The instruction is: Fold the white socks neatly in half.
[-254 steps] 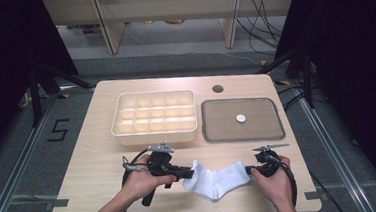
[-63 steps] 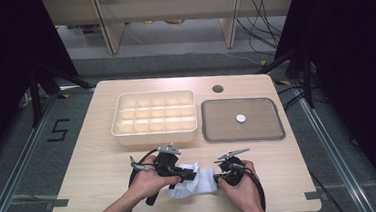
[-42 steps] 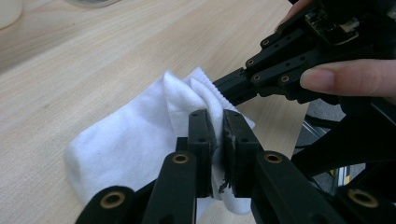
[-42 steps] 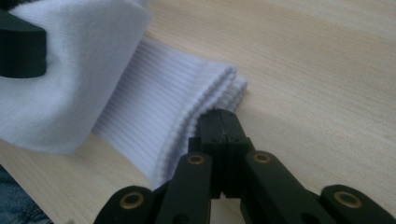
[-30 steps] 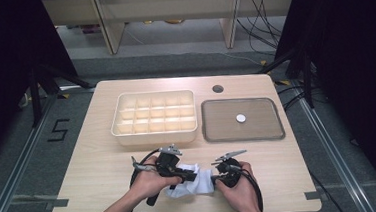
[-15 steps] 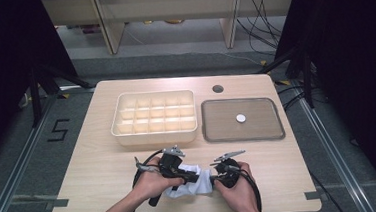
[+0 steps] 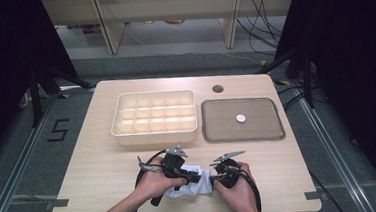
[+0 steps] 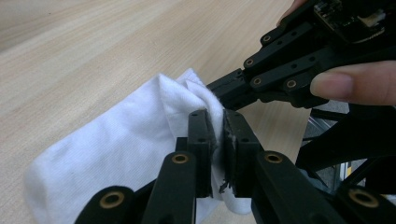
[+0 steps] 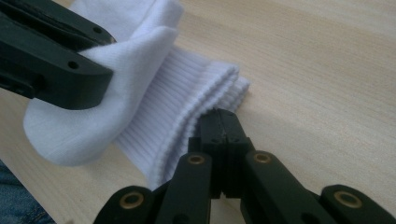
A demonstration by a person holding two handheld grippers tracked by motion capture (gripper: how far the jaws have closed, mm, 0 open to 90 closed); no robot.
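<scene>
A white sock (image 7: 194, 189) lies folded over near the table's front edge, between the person's two hands. My left gripper (image 8: 219, 140) is shut on a pinch of the sock's (image 8: 116, 149) smooth fabric, which bulges up above the pads. My right gripper (image 9: 219, 121) is shut, its tips resting against the ribbed cuff (image 9: 187, 102); I see no fabric between its pads. In the high view the left gripper (image 7: 199, 178) and right gripper (image 7: 212, 179) nearly meet over the sock. In the left gripper view the right gripper (image 8: 215, 88) pokes into the fold.
A cream box (image 7: 153, 137) with several compartments stands at the middle of the table. To its right lies a brown tray (image 7: 262, 126) holding a small white disc (image 7: 240, 118). A round hole (image 7: 218, 89) sits near the table's far edge.
Since the oldest frame the right hand has come left toward the left one and the stretched-out sock has been folded up. Over the last second nothing has moved.
</scene>
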